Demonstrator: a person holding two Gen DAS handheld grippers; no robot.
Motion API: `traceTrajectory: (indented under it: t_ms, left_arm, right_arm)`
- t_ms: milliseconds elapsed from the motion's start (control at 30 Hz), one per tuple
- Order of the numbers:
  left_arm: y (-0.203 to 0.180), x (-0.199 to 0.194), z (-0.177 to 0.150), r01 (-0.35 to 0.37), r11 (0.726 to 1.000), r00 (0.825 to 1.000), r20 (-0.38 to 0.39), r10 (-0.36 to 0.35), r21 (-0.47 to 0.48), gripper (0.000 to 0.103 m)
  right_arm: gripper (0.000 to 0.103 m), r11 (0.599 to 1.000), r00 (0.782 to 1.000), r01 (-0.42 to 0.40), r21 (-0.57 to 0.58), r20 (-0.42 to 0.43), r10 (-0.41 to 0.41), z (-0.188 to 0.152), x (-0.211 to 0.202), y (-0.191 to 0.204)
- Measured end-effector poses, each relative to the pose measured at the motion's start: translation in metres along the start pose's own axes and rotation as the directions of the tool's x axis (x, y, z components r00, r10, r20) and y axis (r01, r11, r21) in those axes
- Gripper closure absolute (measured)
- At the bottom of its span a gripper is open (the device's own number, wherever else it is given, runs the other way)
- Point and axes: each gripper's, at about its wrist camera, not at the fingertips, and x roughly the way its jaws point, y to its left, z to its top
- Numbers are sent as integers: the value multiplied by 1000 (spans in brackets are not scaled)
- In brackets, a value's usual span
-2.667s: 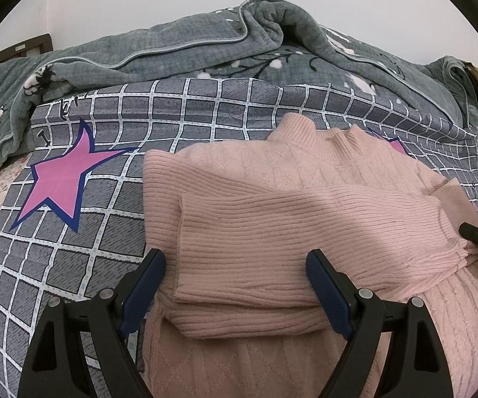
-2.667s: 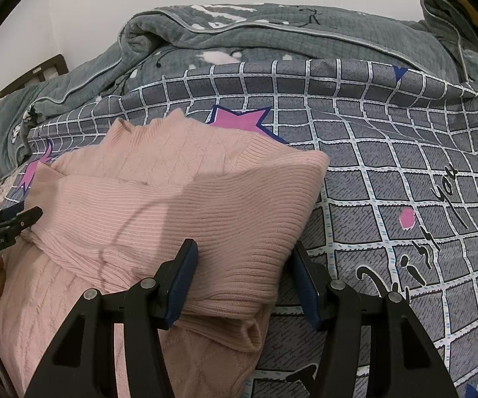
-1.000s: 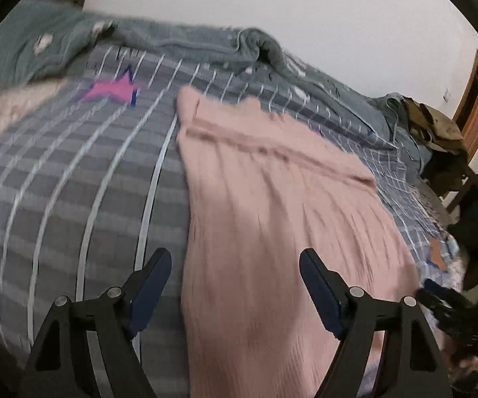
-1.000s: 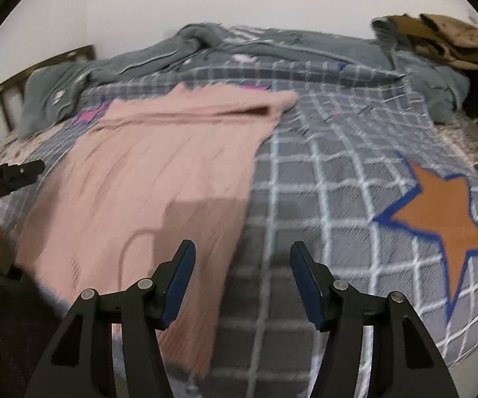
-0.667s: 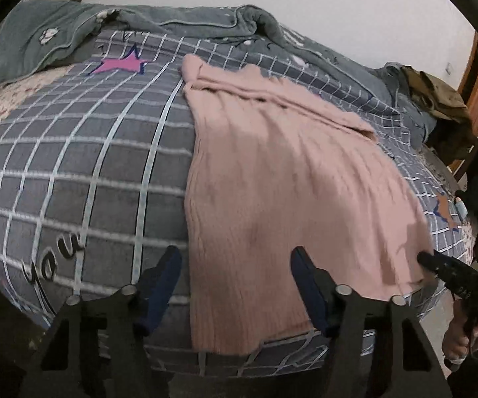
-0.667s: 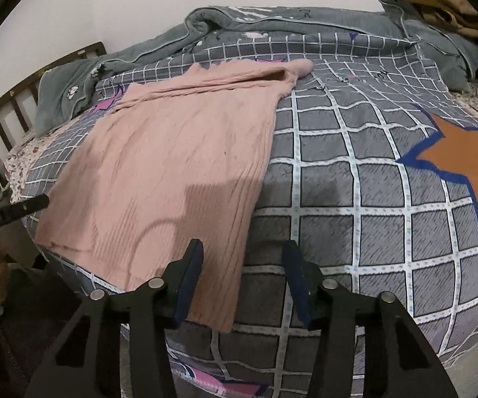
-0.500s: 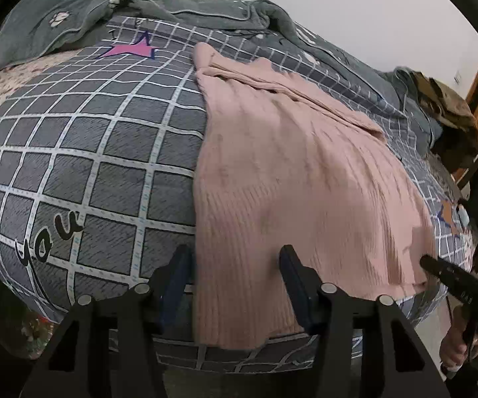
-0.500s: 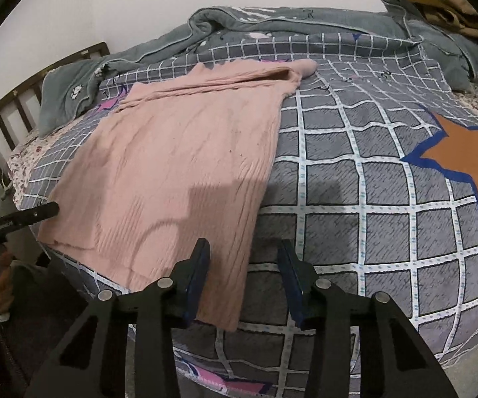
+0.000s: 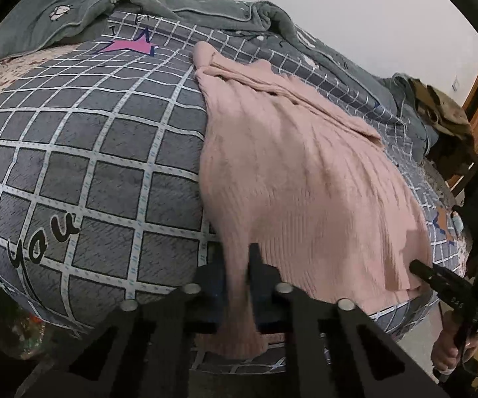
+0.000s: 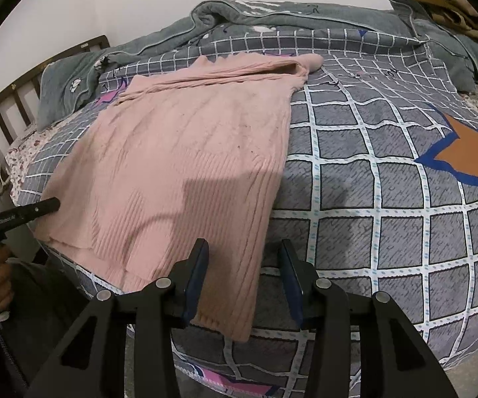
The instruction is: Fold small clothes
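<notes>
A pink knit sweater (image 9: pixel 305 172) lies flat on the grey checked bed cover (image 9: pixel 89 165), sleeves folded across its far end and hem hanging over the near bed edge. My left gripper (image 9: pixel 237 252) is shut on the hem's left corner, the cloth pinched between its jaws. In the right wrist view the sweater (image 10: pixel 189 139) reaches down to my right gripper (image 10: pixel 244 258). That gripper stands open astride the hem's right corner, with a gap at its right pad. The tip of one right gripper finger (image 9: pixel 435 277) shows at the hem's far corner.
A rumpled grey blanket (image 10: pixel 272 13) runs along the back of the bed. Brown clothes (image 9: pixel 444 109) are piled at the far right, and a wooden bed rail (image 10: pixel 23 99) stands at the left. A person's hand (image 10: pixel 0 282) grips the left tool below the bed edge.
Both grippers drew back from the folded sleeves to the hem at the bed edge. The left jaws closed onto the hem corner. The right jaws narrowed around the other corner.
</notes>
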Motion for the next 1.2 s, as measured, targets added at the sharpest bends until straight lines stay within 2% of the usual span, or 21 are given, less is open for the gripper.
traceTrajectory:
  t_ms: [200, 400, 1000, 1200]
  left_arm:
    - [18, -4, -3, 15, 996, 1000, -10, -16, -91, 91]
    - [10, 0, -3, -2, 999, 1000, -14, 1, -49, 91]
    - [6, 1, -4, -31, 999, 999, 14, 31, -28, 90]
    - [3, 1, -5, -43, 999, 999, 13, 43, -16, 90]
  right_arm:
    - [60, 1000, 1000, -6, 11, -4, 6, 1, 0, -1]
    - [60, 1000, 1000, 14, -13, 6, -14, 0, 1, 2]
    - [62, 999, 998, 45, 9, 51, -46, -3, 0, 4]
    - [75, 999, 999, 26, 27, 32, -27, -2, 1, 4]
